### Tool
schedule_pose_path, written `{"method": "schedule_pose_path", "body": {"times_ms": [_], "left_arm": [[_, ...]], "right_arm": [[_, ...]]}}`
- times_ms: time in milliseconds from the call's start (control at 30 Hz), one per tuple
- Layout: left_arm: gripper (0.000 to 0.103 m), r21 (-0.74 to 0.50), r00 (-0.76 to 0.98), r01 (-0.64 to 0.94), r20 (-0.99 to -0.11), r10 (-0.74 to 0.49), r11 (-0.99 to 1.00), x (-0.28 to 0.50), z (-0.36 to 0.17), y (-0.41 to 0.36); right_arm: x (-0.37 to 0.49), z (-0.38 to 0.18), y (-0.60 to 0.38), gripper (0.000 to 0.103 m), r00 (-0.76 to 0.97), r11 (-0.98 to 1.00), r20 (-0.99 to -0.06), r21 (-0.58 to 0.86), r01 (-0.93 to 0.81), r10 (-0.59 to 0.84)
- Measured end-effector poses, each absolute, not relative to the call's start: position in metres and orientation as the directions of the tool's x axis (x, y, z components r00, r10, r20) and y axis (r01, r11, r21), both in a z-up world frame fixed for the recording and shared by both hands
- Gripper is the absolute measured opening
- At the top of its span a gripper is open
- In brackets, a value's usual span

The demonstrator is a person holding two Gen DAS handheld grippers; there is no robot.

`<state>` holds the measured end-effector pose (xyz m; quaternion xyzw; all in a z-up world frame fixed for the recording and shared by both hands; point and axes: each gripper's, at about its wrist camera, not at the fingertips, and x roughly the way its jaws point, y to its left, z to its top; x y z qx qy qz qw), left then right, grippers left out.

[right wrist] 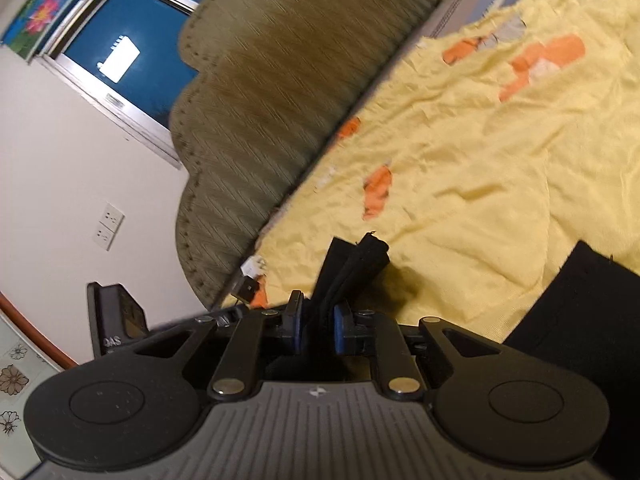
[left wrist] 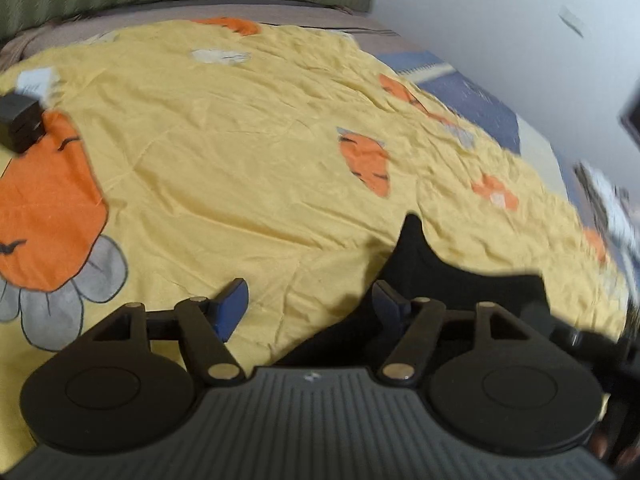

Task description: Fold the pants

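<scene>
Black pants (right wrist: 352, 264) bunched between right gripper (right wrist: 318, 326) jaws.

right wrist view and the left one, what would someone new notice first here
The yellow bedsheet with big orange cartoon prints fills both views. In the right wrist view the right tool is shut on a bunched edge of the black pants, held above the sheet. The left tool is open, with the dark fabric beside its right finger.
</scene>
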<state>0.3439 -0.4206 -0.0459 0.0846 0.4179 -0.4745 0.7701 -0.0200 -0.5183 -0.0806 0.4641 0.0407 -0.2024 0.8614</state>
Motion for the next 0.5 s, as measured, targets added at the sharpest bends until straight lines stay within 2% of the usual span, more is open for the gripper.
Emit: {"method": "schedule_pose_path", "body": {"times_ms": [67, 167, 367, 500], "left_arm": [[0.059, -0.240, 0.201, 0.827, -0.719, -0.666, 0.509, 0.333, -0.045, -0.421], [0.056, -0.292, 0.151, 0.832, -0.700, -0.698, 0.473, 0.330, -0.044, -0.419], [0.058, -0.422, 0.087, 0.784, -0.653, -0.753, 0.456, 0.343, -0.045, -0.410], [0.059, -0.339, 0.130, 0.818, -0.679, -0.723, 0.465, 0.333, -0.051, -0.418]], "right_arm": [[-0.022, -0.080, -0.519, 0.015, 0.913, 0.486, -0.252, 0.784, 0.387, -0.321], [-0.026, -0.082, -0.521, 0.015, 0.908, 0.472, -0.253, 0.789, 0.393, -0.333], [-0.023, -0.087, -0.523, 0.015, 0.898, 0.459, -0.290, 0.782, 0.422, -0.330], [-0.019, -0.089, -0.524, 0.015, 0.902, 0.456, -0.305, 0.785, 0.420, -0.307]]}}
